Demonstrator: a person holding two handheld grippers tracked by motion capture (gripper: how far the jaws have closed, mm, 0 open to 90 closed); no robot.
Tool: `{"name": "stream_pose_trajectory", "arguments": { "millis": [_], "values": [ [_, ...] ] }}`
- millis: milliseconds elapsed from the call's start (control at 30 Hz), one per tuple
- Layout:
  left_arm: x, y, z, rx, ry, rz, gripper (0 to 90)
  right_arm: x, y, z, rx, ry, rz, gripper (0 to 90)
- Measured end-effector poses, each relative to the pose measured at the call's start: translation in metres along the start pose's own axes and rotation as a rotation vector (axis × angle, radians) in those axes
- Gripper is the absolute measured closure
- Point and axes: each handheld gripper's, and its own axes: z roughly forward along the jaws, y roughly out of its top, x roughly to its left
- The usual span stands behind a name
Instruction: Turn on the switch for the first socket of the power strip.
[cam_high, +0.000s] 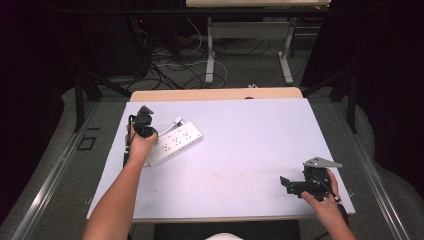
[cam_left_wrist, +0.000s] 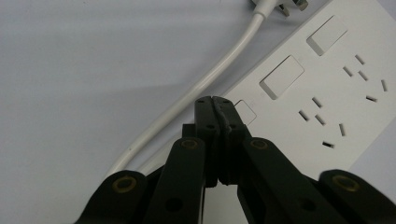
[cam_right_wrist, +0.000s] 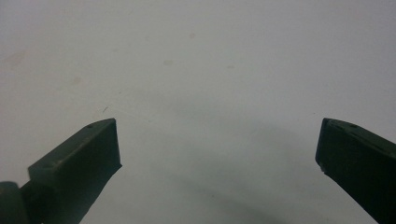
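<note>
— What has your left claw (cam_left_wrist: 215, 100) got?

— Nothing. My left hand (cam_high: 141, 142) holds it at about nine o'clock on the table (cam_high: 250, 130), its jaws pressed together with nothing between them. The tips sit over the near end of a white power strip (cam_high: 175, 142), beside a small square button.

— And the strip itself?

— It lies flat and slanted, just to the three o'clock side of my hand. Its white cable (cam_left_wrist: 196, 88) curves along the long edge towards the plug (cam_left_wrist: 280, 5) at the far end.

— Your right claw (cam_right_wrist: 217, 144)?

— Down at four o'clock, near the table's front edge, in my right hand (cam_high: 325, 202). Its jaws stand wide apart, holding nothing, over bare table.
</note>
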Motion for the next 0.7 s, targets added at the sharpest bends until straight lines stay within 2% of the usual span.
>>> {"name": "stream_pose_trajectory", "arguments": {
  "millis": [233, 700],
  "values": [
    [0.0006, -0.0018, 0.0018, -0.015, -0.006, -0.009, 90.0, 0.0004, 0.0, 0.0003, 0.001, 0.002, 0.0, 0.0],
    [-0.0008, -0.0024, 0.0015, -0.013, 0.007, 0.015, 90.0, 0.0002, 0.0001, 0.0, 0.002, 0.002, -0.001, 0.0]
  ]
}}
